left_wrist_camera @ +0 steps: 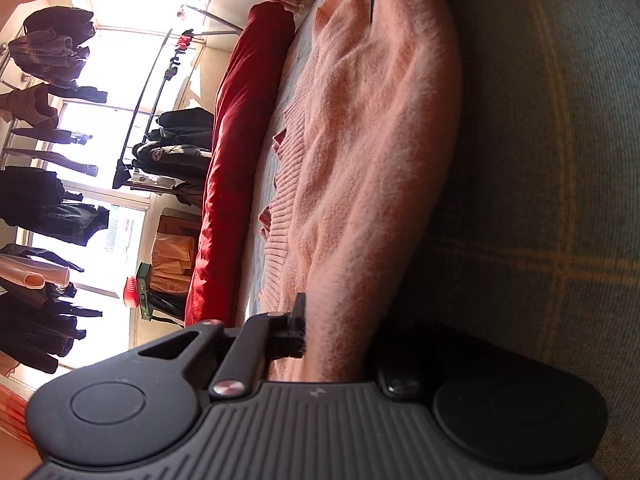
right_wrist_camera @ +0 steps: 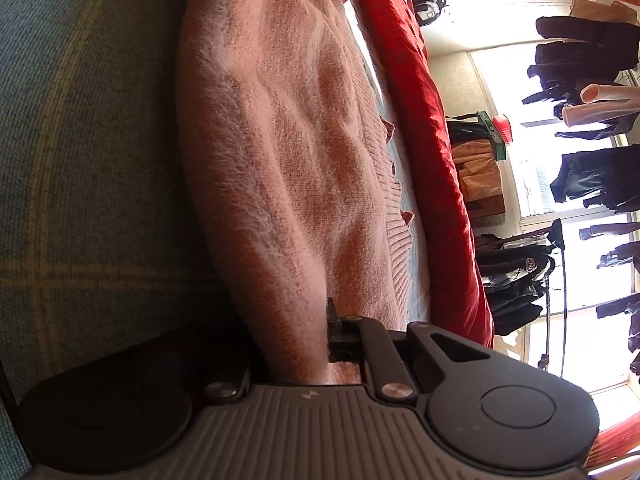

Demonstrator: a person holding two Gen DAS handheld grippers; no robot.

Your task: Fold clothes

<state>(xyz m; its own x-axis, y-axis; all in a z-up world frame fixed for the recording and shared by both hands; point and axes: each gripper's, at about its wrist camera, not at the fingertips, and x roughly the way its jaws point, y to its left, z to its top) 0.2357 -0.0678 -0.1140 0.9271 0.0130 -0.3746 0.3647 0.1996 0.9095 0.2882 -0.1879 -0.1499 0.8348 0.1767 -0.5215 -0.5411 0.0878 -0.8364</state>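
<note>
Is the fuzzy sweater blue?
No, the fuzzy sweater is pink; it lies on a grey-green checked cover.

Red quilt (left_wrist_camera: 236, 152), plaid bedspread (left_wrist_camera: 540, 160), hanging dark clothes (right_wrist_camera: 588, 52), bright window (left_wrist_camera: 120, 12)

Left gripper (left_wrist_camera: 316, 332): rolled on its side, pointing somewhat below level, jaws clamped on a fold of pink knit, one black finger (left_wrist_camera: 298, 320) showing at the fabric's 9 o'clock edge. Right gripper (right_wrist_camera: 316, 332): likewise rolled, mirror pose, tilted a little more steeply, jaws pinched on the same knit, one finger (right_wrist_camera: 334, 328) visible at the cloth's 3 o'clock edge.
</note>
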